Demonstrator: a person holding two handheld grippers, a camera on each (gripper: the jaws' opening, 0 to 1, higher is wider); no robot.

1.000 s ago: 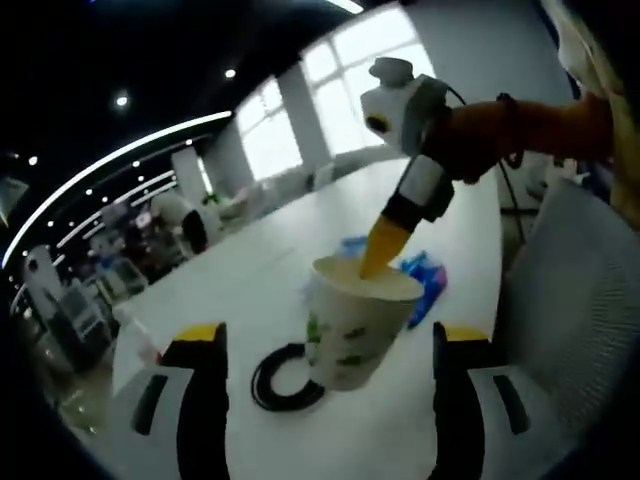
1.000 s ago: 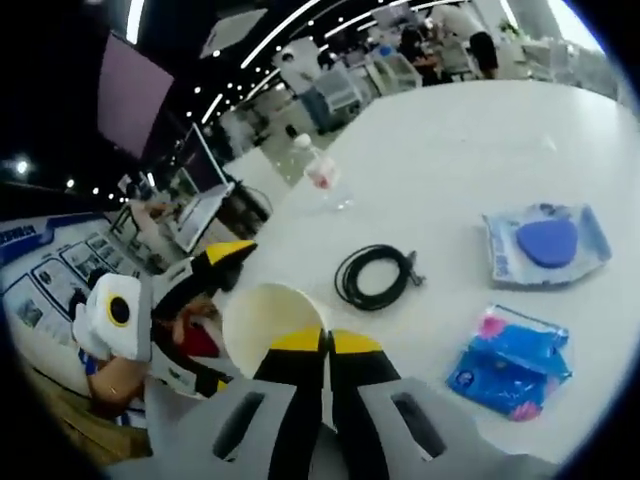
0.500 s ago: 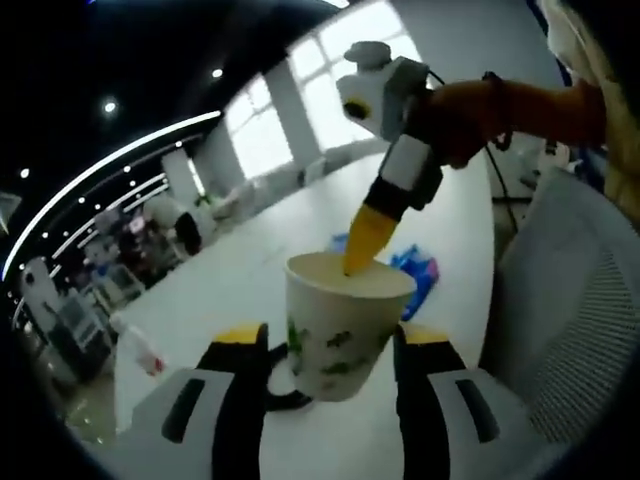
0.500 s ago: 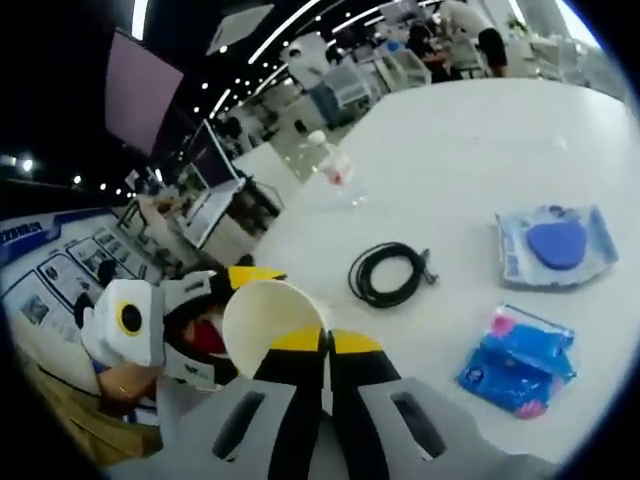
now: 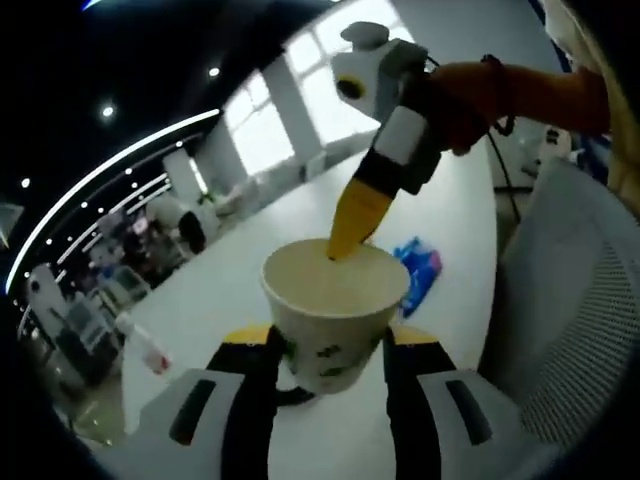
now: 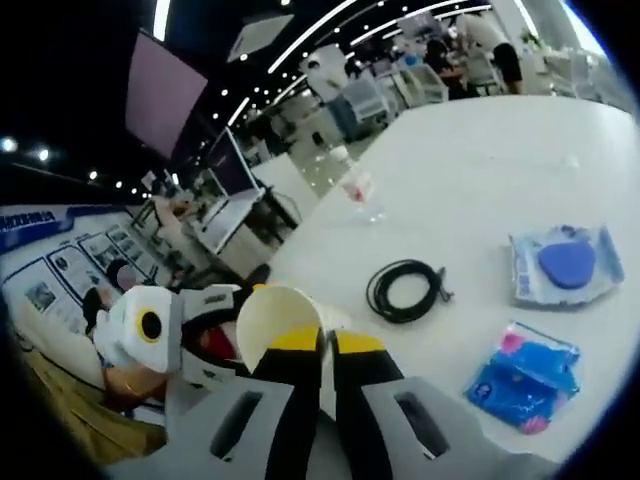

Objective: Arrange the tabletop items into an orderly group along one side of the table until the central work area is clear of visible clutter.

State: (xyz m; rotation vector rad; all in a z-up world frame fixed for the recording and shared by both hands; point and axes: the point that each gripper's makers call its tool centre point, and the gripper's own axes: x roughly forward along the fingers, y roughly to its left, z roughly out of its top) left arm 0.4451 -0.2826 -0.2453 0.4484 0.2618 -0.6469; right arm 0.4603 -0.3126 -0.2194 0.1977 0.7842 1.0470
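Left gripper view: paper cup positioned between the 2 jaws of the left gripper, both yellow tips flanking the cup wall, just beside or touching it; firm contact cannot be confirmed. Jaws spread to roughly cup width. Cup upright, printed with green marks, mouth open toward the camera. Right gripper entering from above and right, yellow tips pressed onto the far rim of the cup. Blue packet lying on the white table beyond the right jaw. Black coil partly hidden behind the cup base.

Right gripper view: right gripper jaws pressed nearly together, pinching the rim of the paper cup, cup body offset to the left of the jaws. Left gripper visible past the cup, left of the jaws. Coiled black cable ahead and right of the jaws on the table. Blue packet far right, near the tips. Pouch with blue disc beyond it. Clear bottle farther ahead, upright.
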